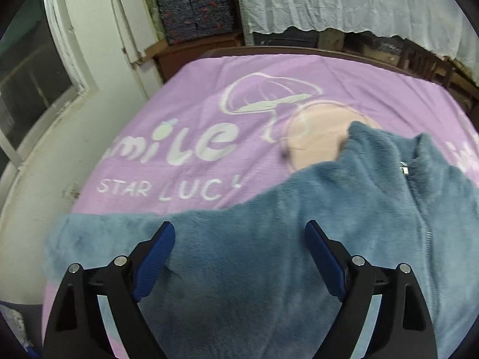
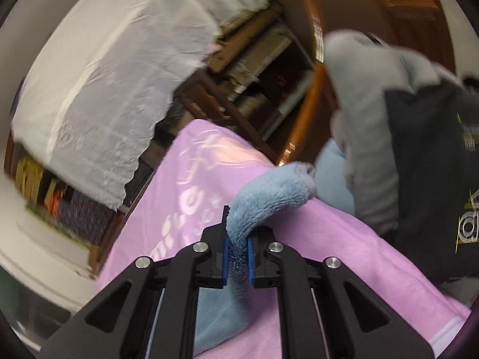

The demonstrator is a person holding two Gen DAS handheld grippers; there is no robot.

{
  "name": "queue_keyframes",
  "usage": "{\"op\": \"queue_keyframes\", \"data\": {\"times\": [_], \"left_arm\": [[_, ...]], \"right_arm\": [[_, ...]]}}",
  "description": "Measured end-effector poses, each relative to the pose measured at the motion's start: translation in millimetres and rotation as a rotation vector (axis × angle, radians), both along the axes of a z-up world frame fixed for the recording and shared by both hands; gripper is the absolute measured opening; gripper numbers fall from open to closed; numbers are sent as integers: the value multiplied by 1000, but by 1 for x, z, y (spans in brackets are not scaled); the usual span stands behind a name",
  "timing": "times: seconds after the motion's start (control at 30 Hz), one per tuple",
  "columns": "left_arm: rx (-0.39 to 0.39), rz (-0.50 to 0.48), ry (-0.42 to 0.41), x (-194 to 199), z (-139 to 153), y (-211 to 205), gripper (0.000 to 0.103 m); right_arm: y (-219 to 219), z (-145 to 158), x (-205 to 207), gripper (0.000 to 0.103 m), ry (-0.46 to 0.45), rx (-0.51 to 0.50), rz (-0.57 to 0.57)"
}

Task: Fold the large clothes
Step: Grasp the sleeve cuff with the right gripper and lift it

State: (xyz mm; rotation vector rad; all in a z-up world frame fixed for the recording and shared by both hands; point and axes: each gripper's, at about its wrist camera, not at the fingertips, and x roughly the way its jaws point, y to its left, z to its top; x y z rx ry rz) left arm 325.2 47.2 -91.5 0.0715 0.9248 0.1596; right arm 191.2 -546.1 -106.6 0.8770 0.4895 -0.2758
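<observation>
Blue fleece jacket [image 1: 269,254] lies under my left gripper [image 1: 239,239], jaws wide apart, empty; right gripper [image 2: 238,257] clamps its sleeve [image 2: 269,197].

Dim indoor light, fisheye warp, motion blur

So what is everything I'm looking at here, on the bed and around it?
fluffy blue fleece jacket: one, blue, spread on the bed, zip up its front
jacket sleeve: one, blue, lifted off the sheet
lilac printed bed sheet: one, lilac with white mushroom and lettering, covers the bed
white lace cloth: one, white, draped over shelves behind the bed
grey and black garment: one, beside the bed; kind unclear
left gripper: black, blue pads, open above the jacket
right gripper: black, blue pads, shut on the sleeve
</observation>
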Motion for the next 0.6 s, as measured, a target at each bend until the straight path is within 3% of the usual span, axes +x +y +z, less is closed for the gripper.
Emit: {"op": "queue_keyframes", "data": {"times": [0.23, 0.6], "left_arm": [[-57, -67, -3, -8, 1, -14, 92], [-50, -114, 25, -10, -5, -26, 93]], "right_arm": [[75, 32, 20, 8, -6, -84, 187], [160, 53, 41, 8, 20, -138, 347]]}}
